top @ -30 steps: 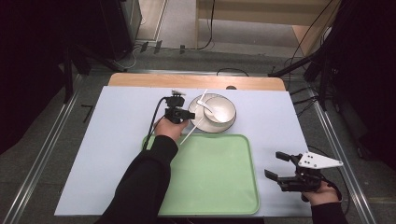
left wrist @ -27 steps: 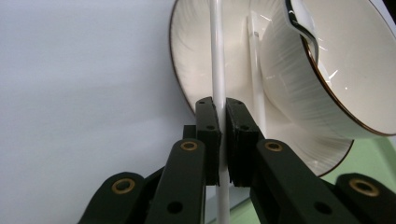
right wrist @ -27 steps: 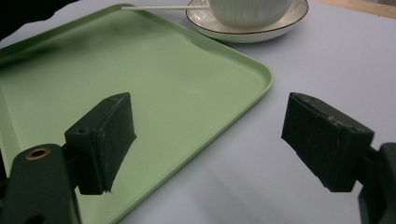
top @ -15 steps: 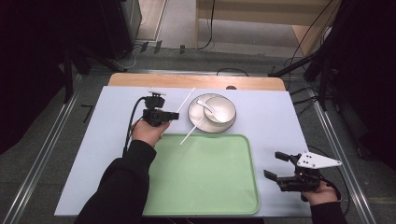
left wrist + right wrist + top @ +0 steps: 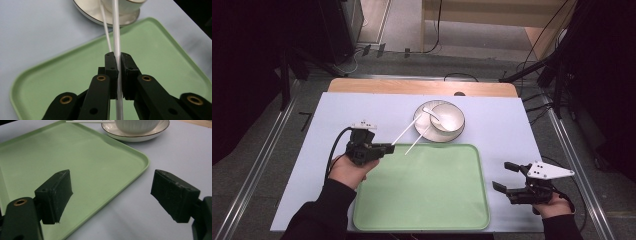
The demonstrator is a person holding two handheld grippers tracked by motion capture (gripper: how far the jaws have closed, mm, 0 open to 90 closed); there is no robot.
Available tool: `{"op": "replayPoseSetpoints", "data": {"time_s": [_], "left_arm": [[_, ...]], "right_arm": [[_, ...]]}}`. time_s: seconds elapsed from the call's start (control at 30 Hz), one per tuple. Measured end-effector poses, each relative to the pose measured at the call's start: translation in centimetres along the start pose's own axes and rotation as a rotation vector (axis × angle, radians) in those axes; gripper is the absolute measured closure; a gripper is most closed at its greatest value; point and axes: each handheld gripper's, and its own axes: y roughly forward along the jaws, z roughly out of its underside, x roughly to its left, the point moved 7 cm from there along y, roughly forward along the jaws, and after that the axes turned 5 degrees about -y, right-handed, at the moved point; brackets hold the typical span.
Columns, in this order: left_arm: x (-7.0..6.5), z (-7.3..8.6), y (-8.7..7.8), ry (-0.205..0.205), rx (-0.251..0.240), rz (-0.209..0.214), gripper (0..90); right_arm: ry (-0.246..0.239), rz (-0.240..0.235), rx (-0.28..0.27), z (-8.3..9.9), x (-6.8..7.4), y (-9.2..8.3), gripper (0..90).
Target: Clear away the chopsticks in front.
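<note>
White plastic is what I'm gripping: my left gripper is clamping its jaws on a thin white chopstick, holding it at the near end above the green tray's far-left corner, its far tip reaching toward the plate. Another chopstick is lying from the plate's rim down to the counter just beyond the tray. A bowl holding a white spoon is sitting on that plate. My right gripper is hovering over the counter right of the tray, jaws spread wide apart around nothing.
</note>
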Motion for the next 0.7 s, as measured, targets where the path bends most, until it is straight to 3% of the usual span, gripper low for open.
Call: {"op": "replayPoseSetpoints", "data": {"time_s": [0.17,0.27,0.37,0.43,0.7], "left_arm": [[-1.6,3.2,-0.1,0.028,0.038,0.030,85.9],[-2.1,4.2,0.1,0.028,0.047,0.044,85.9],[-2.1,5.2,0.6,0.027,0.067,0.051,85.9],[-2.1,5.8,1.1,0.016,0.053,0.059,85.8],[-1.9,7.4,3.5,0.007,0.125,0.050,85.8]], "right_arm": [[-0.002,-0.006,0.004,-0.1,0.1,0.2,17.6],[-0.005,-0.010,0.002,-0.2,0.1,0.3,17.6],[-0.007,-0.013,0.003,-0.2,0.1,0.4,17.6],[-0.008,-0.014,0.004,-0.2,0.1,0.4,17.6],[-0.013,-0.020,0.002,-0.3,0.1,0.5,17.6]]}}
